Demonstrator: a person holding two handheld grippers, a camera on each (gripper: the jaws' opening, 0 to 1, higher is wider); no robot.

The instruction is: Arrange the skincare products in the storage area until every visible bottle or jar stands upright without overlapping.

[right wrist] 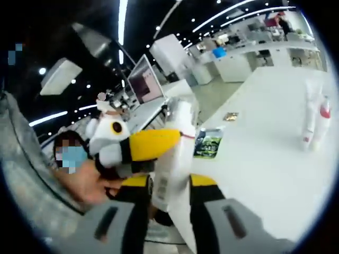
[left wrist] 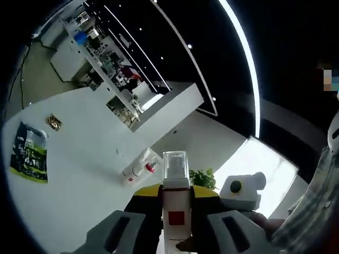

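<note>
two grippers on one bottle, held off the desk

the left gripper (left wrist: 176,233) has its fingers closed narrow on a white pump bottle (left wrist: 175,203) with a clear cap and red square label, lifted above the white desk (left wrist: 79,159). in the right gripper view, the right gripper (right wrist: 168,211) clamps the same bottle's body while the left gripper crosses in. two more bottles (left wrist: 140,169) lie on the desk, well apart. risk, as i judge it: both grips pulling unevenly could twist the bottle loose, or setting it down tilted could topple it. a green packet (left wrist: 29,153) lies farther off.
</note>
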